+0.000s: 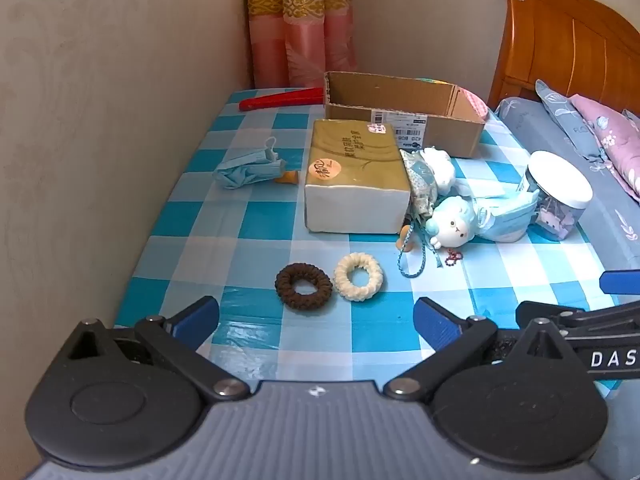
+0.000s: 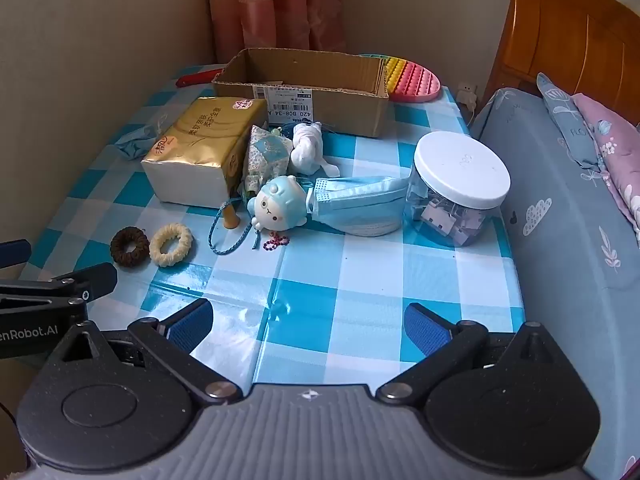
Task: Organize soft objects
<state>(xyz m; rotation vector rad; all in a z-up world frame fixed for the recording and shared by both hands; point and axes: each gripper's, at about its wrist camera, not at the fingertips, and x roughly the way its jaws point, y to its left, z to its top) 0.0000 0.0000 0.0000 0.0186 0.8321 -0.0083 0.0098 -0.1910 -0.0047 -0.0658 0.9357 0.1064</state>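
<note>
On the blue checked table lie a brown scrunchie [image 1: 303, 286] [image 2: 127, 246] and a cream scrunchie [image 1: 358, 276] [image 2: 171, 244], side by side. A blue sheep plush [image 1: 454, 227] [image 2: 277, 203] lies by a blue face mask [image 2: 356, 204], a patterned pouch [image 2: 266, 152] and a white soft toy [image 2: 308, 148]. A second, crumpled mask [image 1: 248, 166] lies at the left. An open cardboard box [image 1: 404, 114] [image 2: 304, 88] stands at the back. My left gripper [image 1: 316, 320] is open and empty just in front of the scrunchies. My right gripper [image 2: 308, 324] is open and empty over the table's front.
A gold tissue pack [image 1: 354, 174] [image 2: 200, 148] stands mid-table. A clear jar with a white lid [image 1: 558, 194] [image 2: 460, 188] holds clips at the right. A pink bumpy mat [image 2: 412, 80] and a red object [image 1: 282, 99] lie at the back. A bed [image 2: 560, 184] borders the right, a wall the left.
</note>
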